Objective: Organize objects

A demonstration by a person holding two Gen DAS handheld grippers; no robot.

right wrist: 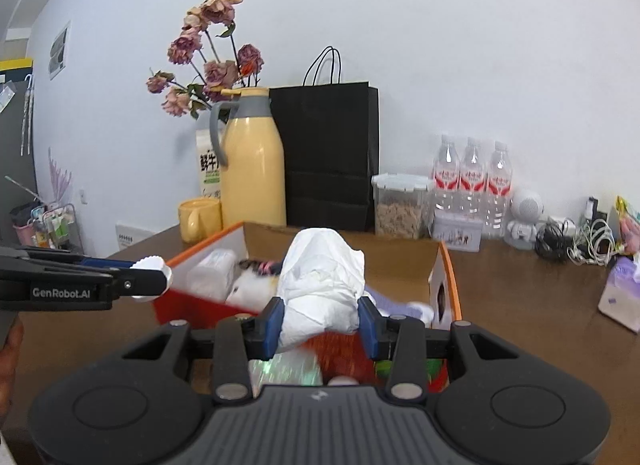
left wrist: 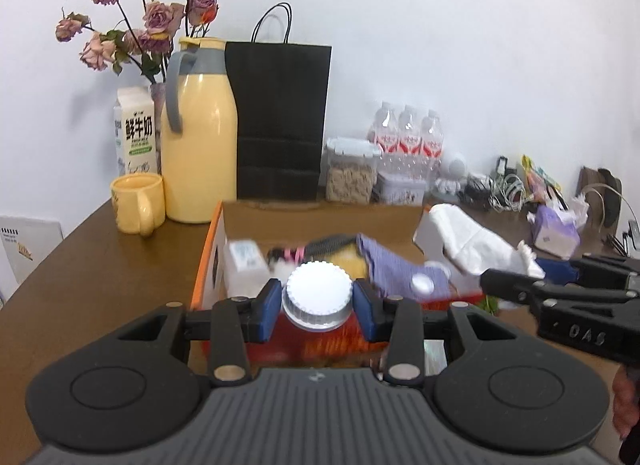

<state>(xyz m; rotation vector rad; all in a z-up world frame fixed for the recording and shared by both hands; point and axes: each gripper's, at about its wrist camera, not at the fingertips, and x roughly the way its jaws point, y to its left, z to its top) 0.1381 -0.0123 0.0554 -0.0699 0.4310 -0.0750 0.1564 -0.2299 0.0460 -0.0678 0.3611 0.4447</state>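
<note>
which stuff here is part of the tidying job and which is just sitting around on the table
Part of the job:
- left tool, shut on a white-capped container
- right tool, shut on a white crumpled bundle
- orange cardboard box with items inside

Just lying about:
- yellow jug
- yellow mug
- milk carton
- black paper bag
- water bottles
- tangled cables

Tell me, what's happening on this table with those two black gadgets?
A person is sorting things with a handheld tool in each hand. The left tool grips a white ridged cap; the right tool grips a crumpled white bag. Both are held over an open cardboard box with clutter inside.
</note>
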